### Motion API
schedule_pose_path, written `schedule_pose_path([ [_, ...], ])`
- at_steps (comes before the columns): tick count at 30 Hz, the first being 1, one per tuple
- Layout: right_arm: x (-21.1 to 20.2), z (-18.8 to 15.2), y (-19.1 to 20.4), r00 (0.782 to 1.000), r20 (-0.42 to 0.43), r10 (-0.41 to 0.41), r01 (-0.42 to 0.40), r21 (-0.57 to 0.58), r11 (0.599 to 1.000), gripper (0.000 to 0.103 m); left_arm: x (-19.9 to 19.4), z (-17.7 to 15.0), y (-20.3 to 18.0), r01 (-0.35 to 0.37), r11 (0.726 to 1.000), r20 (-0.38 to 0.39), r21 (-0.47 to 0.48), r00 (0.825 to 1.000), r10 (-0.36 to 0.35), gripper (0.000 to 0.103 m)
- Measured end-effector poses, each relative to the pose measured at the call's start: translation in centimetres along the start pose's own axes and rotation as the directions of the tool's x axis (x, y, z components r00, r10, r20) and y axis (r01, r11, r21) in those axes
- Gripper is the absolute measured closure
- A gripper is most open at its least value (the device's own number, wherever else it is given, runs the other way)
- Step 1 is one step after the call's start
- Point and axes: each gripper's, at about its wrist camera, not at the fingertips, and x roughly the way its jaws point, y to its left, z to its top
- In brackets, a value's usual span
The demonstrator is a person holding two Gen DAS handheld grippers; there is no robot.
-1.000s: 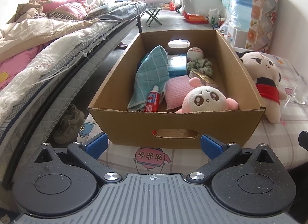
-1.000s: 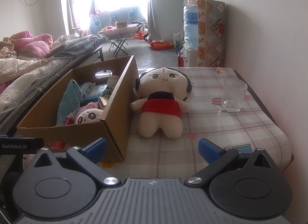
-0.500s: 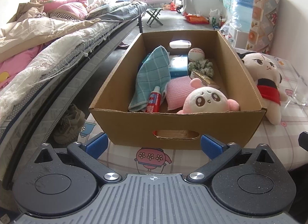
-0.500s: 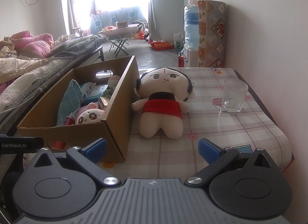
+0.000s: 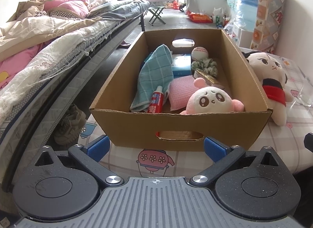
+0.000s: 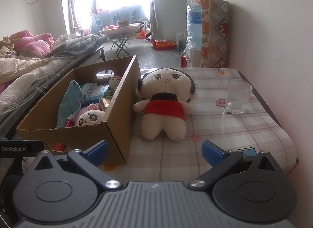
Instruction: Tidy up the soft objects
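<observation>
The doll [image 6: 164, 108] lies ahead of the right gripper's [image 6: 154, 150] spread fingers [image 6: 212, 152].

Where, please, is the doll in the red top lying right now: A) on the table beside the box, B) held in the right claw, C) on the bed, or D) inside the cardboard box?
A: the doll in the red top lies on the checked table, just outside the cardboard box, and the right claw is open and empty.

2 plush toys [image 5: 212, 99] [image 6: 166, 106], 1 cardboard box [image 5: 180, 124], 1 glass [image 6: 237, 96], 1 baseball [image 5: 199, 53], 1 towel [image 5: 156, 75].
</observation>
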Motion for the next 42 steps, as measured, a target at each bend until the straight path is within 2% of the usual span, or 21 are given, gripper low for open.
schedule_pose_path([
  [42,-0.26,0.38,0.03,1.000,0.007,-0.002,0.002,-0.007,1.000,0.000,0.08,0.00,0.02,0.001,1.000,-0.005,-0.001,1.000,-0.001,0.000],
])
